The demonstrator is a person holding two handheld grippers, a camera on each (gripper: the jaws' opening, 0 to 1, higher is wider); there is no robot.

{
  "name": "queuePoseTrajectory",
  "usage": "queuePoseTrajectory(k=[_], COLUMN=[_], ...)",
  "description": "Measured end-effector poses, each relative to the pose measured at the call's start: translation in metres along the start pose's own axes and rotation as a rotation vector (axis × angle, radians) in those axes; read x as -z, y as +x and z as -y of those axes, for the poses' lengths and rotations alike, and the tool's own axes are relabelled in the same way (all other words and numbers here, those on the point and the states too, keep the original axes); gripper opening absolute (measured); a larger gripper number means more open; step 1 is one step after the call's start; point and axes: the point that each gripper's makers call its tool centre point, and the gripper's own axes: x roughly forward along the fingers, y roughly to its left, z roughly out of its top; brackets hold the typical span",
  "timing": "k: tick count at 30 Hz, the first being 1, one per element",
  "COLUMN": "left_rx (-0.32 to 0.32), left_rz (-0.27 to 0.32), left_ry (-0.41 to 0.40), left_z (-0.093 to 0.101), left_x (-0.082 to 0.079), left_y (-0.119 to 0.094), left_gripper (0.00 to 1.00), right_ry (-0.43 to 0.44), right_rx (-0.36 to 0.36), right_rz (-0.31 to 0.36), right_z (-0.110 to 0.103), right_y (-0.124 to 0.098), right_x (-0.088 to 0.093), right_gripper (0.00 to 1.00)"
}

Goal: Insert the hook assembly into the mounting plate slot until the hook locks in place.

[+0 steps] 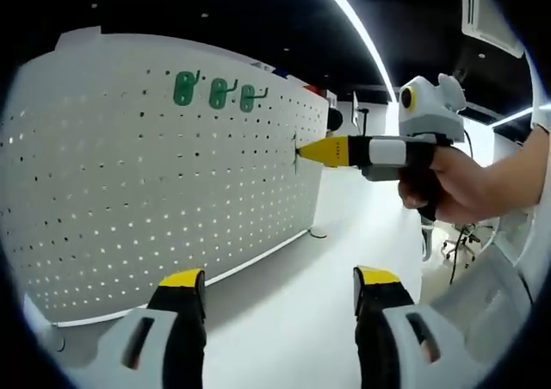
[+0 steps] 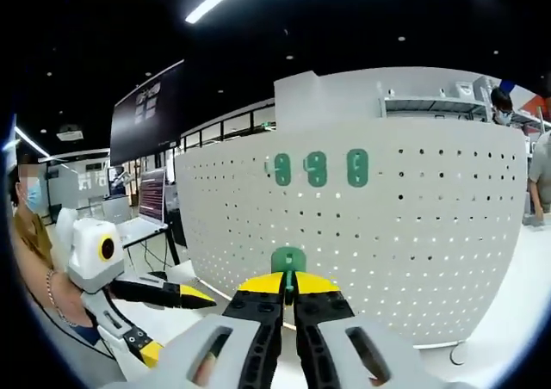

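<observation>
Pegboard: a white perforated board [image 1: 164, 174] stands upright on a white table [image 1: 344, 260], its lower edge meeting the tabletop.
Hung hooks: three green hooks [image 1: 215, 90] sit side by side in the upper rows (their backplates show face-on in the right gripper view [image 2: 316, 169]).
Held hook: a fourth green hook [image 2: 288, 260] is pinched at the tips of the right claw [image 2: 288, 287], its plate close to the board, lower than the hung three.
Right claw: clenched on that hook; in the left gripper view it [image 1: 303, 152] reaches in from the right, tip at the board face near the board's right edge.
Left claw: released, jaws well apart [image 1: 280, 287], off the board over bare tabletop.
Room: open table lies near the board's foot and beyond its right edge.
</observation>
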Motion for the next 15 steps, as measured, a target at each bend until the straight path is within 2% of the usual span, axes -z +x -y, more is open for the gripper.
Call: queuePoseTrajectory(k=[9, 15], left_rx=[-0.021, -0.037], left_rz=[-0.007, -0.002], left_ry=[-0.01, -0.012], left_z=[-0.006, -0.01], left_x=[0.01, 0.011], left_y=[-0.013, -0.02], left_gripper=[0.71, 0.71], right_ry=[-0.004, 0.004], right_rx=[0.067, 0.108], right_rz=[0.029, 0.052], right_z=[0.034, 0.056], right_y=[0.007, 0.012], right_x=[-0.023, -0.036], right_gripper=[0.0, 0.0])
